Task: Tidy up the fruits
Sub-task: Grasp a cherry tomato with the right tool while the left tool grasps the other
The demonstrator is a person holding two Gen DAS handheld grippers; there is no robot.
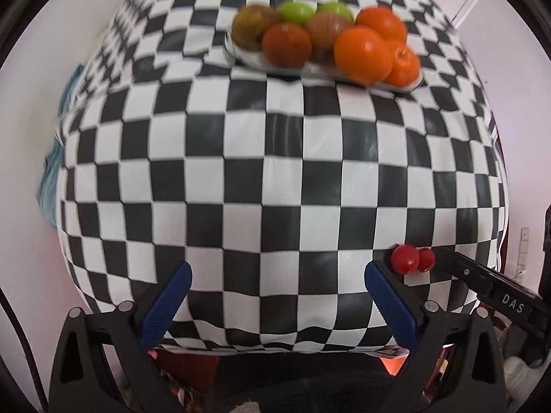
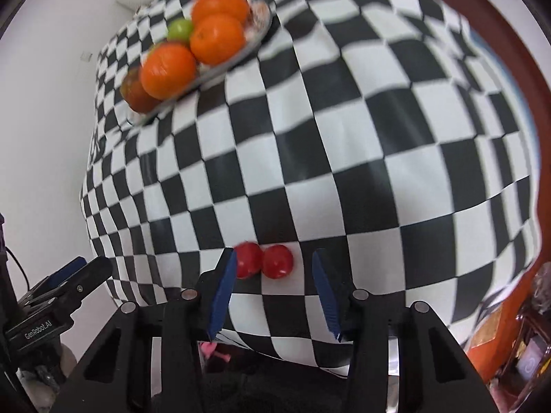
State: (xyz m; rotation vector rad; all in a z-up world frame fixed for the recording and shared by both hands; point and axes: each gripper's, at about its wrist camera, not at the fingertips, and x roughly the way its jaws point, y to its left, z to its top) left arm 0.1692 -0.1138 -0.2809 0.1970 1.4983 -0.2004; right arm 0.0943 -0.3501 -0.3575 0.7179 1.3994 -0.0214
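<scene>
Two small red tomatoes point(image 2: 265, 260) lie side by side on the checkered tablecloth near its front edge; they also show in the left wrist view point(image 1: 411, 258). My right gripper point(image 2: 273, 261) is open, its blue pads either side of them, the left pad touching or nearly touching one. My left gripper point(image 1: 277, 275) is open and empty over the cloth, left of the tomatoes. A tray point(image 1: 261, 60) at the far side holds oranges point(image 1: 363, 53), green apples point(image 1: 296, 12) and reddish-brown fruits point(image 1: 286, 44). The tray also shows in the right wrist view point(image 2: 224, 65).
The black-and-white checkered cloth point(image 1: 275, 172) covers the table. A white wall lies to the left. A blue cloth point(image 1: 51, 179) hangs at the table's left edge. Red-orange clutter point(image 2: 489, 340) sits below the table's right side.
</scene>
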